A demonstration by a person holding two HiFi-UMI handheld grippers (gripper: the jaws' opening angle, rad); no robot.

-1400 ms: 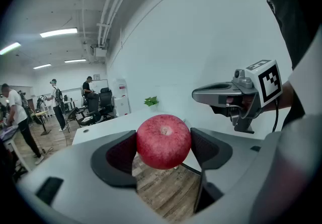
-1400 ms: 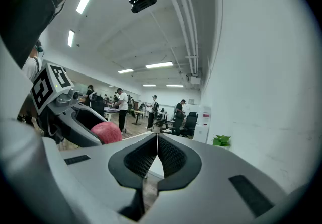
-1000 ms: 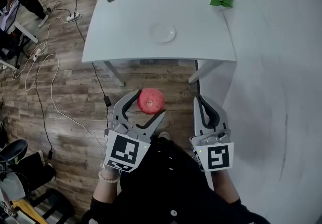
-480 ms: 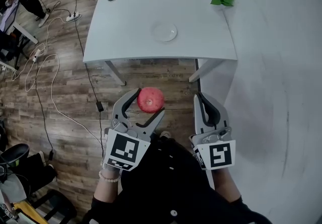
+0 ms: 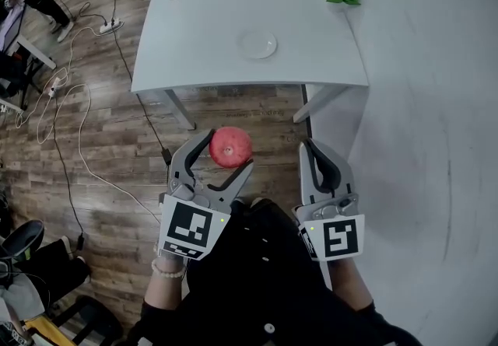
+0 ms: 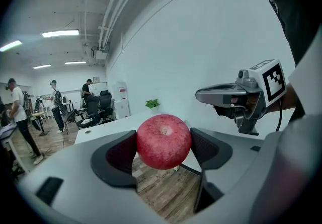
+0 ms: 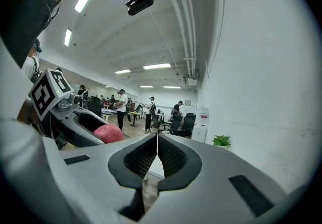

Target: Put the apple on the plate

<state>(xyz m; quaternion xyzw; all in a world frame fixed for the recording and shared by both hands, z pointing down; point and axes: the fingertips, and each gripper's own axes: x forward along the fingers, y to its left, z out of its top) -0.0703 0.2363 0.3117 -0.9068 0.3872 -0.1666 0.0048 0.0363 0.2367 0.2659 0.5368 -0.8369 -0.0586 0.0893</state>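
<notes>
Apple point(image 5: 230, 146), pinched between the jaws of the left gripper point(image 5: 219, 165) over the floor, lies well short of the plate point(image 5: 257, 45), which sits straight ahead on the table point(image 5: 194, 33); the right gripper point(image 5: 320, 168) is pressed together, empty

You have the round red apple point(image 5: 231, 146) pinched between your left fingers point(image 6: 121, 153), dimpled end facing back along them. The small round white plate point(image 5: 258, 45) lies flat, well ahead of those fingers.
</notes>
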